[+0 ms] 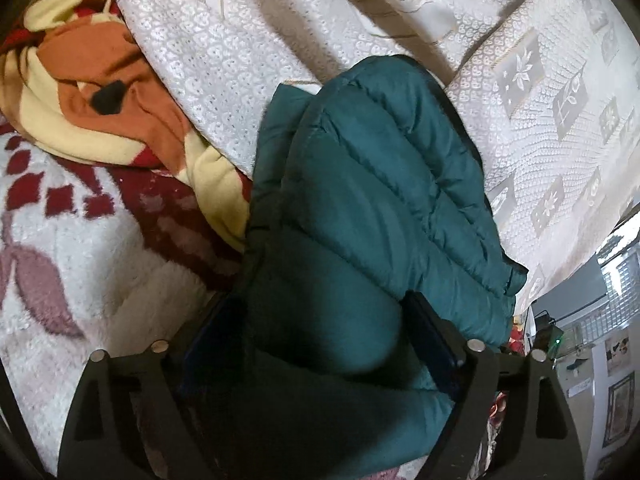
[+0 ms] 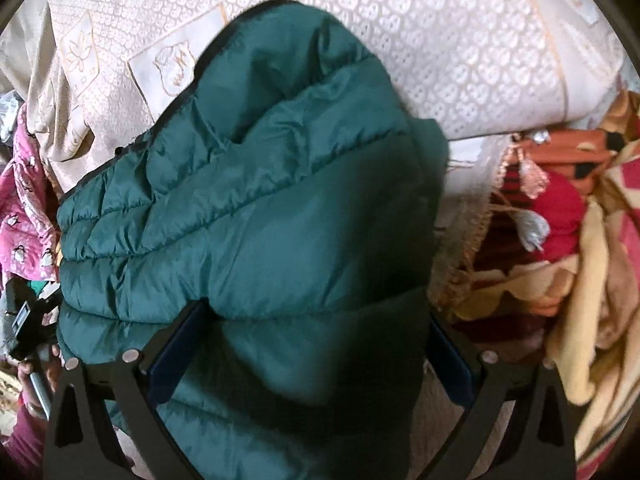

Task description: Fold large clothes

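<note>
A dark green quilted puffer jacket (image 1: 372, 208) lies bunched on a cream patterned bedspread (image 1: 248, 48). It also fills the middle of the right wrist view (image 2: 256, 216). My left gripper (image 1: 320, 320) has its two fingers spread wide on either side of a thick fold of the jacket, which bulges between them. My right gripper (image 2: 316, 328) stands the same way, with jacket padding filling the gap between its wide-set fingers. The fingertips are partly buried in the fabric, so the firmness of either grip cannot be seen.
A fleece blanket (image 1: 80, 92) in orange, cream and red is heaped left of the jacket, and shows at right in the right wrist view (image 2: 580, 240). Pink clothing (image 2: 24, 216) lies at the far left. The bed edge (image 1: 560, 272) drops off at right.
</note>
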Available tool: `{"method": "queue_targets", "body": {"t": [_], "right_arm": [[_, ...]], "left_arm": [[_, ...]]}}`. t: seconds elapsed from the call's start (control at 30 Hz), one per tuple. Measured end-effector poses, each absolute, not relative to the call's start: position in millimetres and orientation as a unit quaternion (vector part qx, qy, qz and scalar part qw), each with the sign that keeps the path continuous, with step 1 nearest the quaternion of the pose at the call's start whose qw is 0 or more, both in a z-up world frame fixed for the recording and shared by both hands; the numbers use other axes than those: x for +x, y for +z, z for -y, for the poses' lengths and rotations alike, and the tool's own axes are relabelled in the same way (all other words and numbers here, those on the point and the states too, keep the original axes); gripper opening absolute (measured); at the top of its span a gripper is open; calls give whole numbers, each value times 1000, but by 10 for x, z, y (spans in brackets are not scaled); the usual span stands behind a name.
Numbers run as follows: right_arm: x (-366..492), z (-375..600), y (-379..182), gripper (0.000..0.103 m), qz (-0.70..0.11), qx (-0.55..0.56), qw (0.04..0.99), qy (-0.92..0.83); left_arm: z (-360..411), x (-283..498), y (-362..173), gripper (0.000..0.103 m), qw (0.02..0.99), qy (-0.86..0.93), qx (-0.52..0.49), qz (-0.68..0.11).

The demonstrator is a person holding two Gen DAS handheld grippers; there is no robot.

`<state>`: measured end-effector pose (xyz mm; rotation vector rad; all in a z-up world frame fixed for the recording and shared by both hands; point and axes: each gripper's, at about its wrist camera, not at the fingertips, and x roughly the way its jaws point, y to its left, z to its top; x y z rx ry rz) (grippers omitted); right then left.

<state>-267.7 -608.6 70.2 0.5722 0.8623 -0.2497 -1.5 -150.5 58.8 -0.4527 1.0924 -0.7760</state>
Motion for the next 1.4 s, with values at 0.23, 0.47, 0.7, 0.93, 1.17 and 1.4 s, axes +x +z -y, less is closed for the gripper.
{"method": "queue_targets", "body": {"t": [0.23, 0.47, 0.7, 0.93, 1.17, 1.4], "right_arm": [[-2545, 6212, 537, 103, -408, 299, 860, -72], [-2460, 6245, 450, 103, -408, 326, 852, -46], [-2491, 6089, 624, 68, -395, 349, 849, -27], [-2725, 5813, 1019, 45, -387, 335, 859, -15], [-3294, 5322, 1221, 44, -404, 351, 844, 19], [-3957, 4865, 1099, 60, -439, 349, 828, 7]], "left_arm": [[1621, 49, 517, 83, 762, -351, -199, -507], [1733, 7, 539, 73, 771, -352, -185, -498], [1663, -163, 752, 19, 765, -373, -193, -488], [1454, -459, 1167, 9, 761, -391, -178, -485], [879, -942, 1427, 9, 735, -406, -166, -517], [561, -1331, 1166, 24, 735, -375, -125, -551]]}}
